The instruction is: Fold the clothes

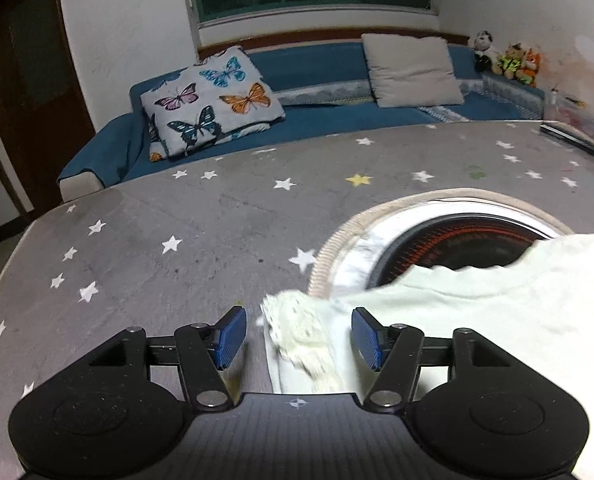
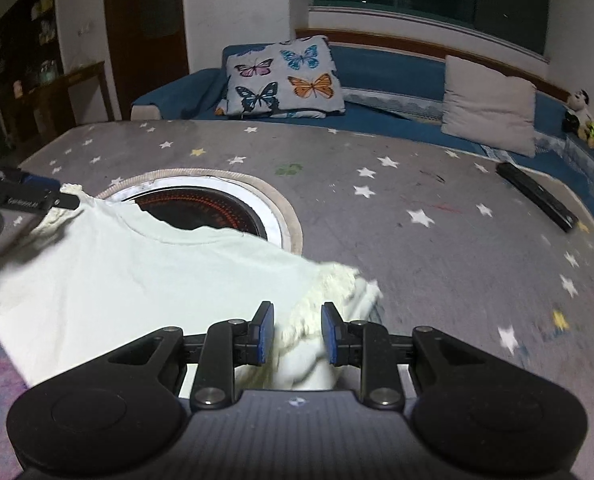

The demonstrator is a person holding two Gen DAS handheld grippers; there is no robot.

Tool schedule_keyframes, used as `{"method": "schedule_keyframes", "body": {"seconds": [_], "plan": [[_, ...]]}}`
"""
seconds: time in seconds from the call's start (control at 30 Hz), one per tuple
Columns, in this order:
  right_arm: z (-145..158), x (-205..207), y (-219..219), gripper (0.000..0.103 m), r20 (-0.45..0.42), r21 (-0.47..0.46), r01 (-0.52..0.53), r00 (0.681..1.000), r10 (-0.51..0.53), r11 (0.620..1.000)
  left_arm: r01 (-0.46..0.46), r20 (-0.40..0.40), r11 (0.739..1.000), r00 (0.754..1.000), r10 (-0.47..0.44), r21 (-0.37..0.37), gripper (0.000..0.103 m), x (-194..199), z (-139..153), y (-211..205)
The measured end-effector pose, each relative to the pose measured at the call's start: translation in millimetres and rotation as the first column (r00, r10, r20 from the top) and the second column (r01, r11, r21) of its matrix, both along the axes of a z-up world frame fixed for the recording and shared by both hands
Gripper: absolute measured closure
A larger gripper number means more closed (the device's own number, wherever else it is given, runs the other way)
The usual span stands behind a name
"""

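both tools (image 1: 299, 338) (image 2: 298, 334) straddle the shirt's (image 2: 145, 272) lace sleeves (jaws apart).

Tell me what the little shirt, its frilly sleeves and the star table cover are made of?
The shirt looks like soft, matte cotton knit: it drapes and wrinkles gently. Its frilly sleeve looks like openwork lace, holey and bumpy. The table cover looks like smooth wipeable plastic or coated cloth, probably, since it shows a faint sheen and fold creases.
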State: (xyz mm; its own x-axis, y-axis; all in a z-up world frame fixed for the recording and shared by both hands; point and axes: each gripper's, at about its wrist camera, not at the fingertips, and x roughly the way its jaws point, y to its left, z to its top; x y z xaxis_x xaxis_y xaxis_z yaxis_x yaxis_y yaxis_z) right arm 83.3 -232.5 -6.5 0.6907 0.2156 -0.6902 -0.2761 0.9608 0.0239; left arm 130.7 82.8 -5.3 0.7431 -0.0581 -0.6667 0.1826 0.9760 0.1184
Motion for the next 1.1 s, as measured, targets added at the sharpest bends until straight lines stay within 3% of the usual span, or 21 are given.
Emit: {"method": "schedule_keyframes", "body": {"seconds": [0.3,0.57,0.77,1.1], "plan": [[0,-63,3,0.079,-0.009,0.028,-0.052,0.999,0.052,0.998,0.016,0.013,1.0,1.0,-0.016,0.002,0.041,-70,0,6],[-16,-84,8,0.079,-0.066,0.012,-0.063,0.996,0.063,0.998,-0.016,0.017,1.0,1.0,0.017,-0.011,0.041,-100,-8,17],[-1,-67,-3,0.079,-0.019,0.088,0.0,1.0,0.001,0.996,-0.042,0.01,0.997,0.999,0.043,-0.058,0.043,-108,-9,26],[-26,-21,-14,0.079,-0.063,0.194,0.157,0.987,-0.147,0.968,-0.059,-0.019,0.994,0.998,0.058,-0.096,0.043,-109,-14,29]]}}
